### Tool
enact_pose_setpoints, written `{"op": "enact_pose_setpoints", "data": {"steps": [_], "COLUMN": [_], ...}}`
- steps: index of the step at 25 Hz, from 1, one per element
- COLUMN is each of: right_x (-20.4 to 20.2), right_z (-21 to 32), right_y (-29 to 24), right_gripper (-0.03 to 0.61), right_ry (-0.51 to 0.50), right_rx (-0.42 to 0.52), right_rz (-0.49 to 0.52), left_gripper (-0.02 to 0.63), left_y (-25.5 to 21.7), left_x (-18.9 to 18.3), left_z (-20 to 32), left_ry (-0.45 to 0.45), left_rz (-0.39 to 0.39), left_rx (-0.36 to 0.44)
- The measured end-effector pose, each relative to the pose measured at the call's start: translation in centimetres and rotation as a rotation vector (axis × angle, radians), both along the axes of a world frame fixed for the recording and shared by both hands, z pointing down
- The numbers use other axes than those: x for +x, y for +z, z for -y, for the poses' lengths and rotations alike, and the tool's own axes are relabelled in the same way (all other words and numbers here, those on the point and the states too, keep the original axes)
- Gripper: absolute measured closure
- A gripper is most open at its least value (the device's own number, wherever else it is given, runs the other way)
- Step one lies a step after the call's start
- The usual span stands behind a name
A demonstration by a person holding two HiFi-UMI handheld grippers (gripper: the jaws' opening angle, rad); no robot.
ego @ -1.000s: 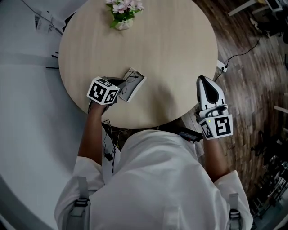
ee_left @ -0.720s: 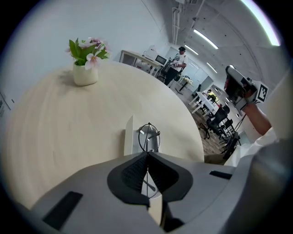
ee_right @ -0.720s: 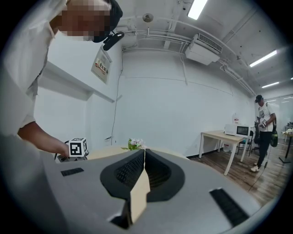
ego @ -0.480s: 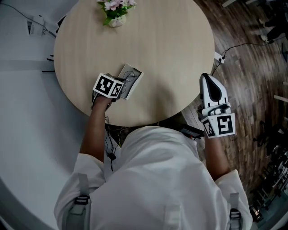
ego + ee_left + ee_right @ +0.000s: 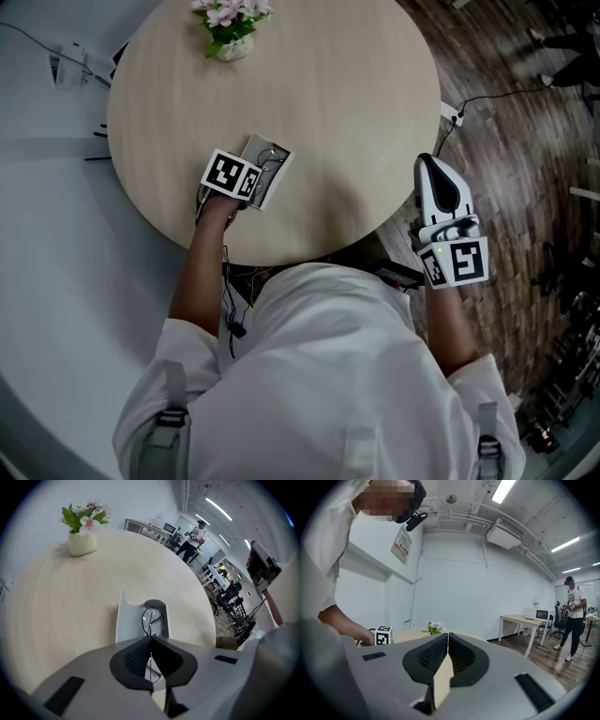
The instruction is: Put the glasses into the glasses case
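Wire-rimmed glasses [image 5: 152, 619] hang from my left gripper [image 5: 151, 637], which is shut on their thin frame. They sit just over the open pale glasses case [image 5: 130, 620], one lens above its grey lining. From the head view the case [image 5: 273, 178] lies near the round table's front left edge, with the left gripper [image 5: 246, 180] over its near end and the glasses [image 5: 273, 156] showing as thin wire. My right gripper [image 5: 434, 165] is held off the table's right edge, shut, with nothing in it [image 5: 447, 634].
A small pot of pink flowers [image 5: 228, 23] stands at the far side of the light wooden table [image 5: 337, 94]. Cables trail on the floor at left and right. A person [image 5: 572, 616] stands far off by desks.
My left gripper has moved forward a little with the glasses, further over the case. The right gripper has stayed put beside the table.
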State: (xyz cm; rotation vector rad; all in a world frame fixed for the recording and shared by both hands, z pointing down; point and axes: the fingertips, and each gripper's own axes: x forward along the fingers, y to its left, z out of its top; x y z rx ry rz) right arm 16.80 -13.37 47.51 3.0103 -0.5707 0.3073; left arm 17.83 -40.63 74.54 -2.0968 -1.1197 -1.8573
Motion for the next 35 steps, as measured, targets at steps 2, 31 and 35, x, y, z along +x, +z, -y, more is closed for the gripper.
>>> {"op": "enact_pose_setpoints", "data": {"steps": [2,31,35], "right_x": [-0.2,-1.2,-1.2], "right_z": [-0.3,-1.7,-1.7], "right_y": [0.0,0.2,0.1], "right_gripper": [0.554,0.554,0.554], "right_ry": [0.007,0.017,0.014], "right_rx": [0.0,0.033,0.037], "right_rz": [0.001,-0.002,-0.007], "left_gripper": [0.592,0.581,0.538], "left_y": [0.1,0.9,0.9], "left_x": [0.0,-1.3,-1.3], "left_z": [-0.4,-2.2,-2.3], "left_ry": [0.004,-0.036,-0.044], "left_rz": [0.003,-0.019,-0.032], "left_rx": [-0.001,0.02,0.009]}}
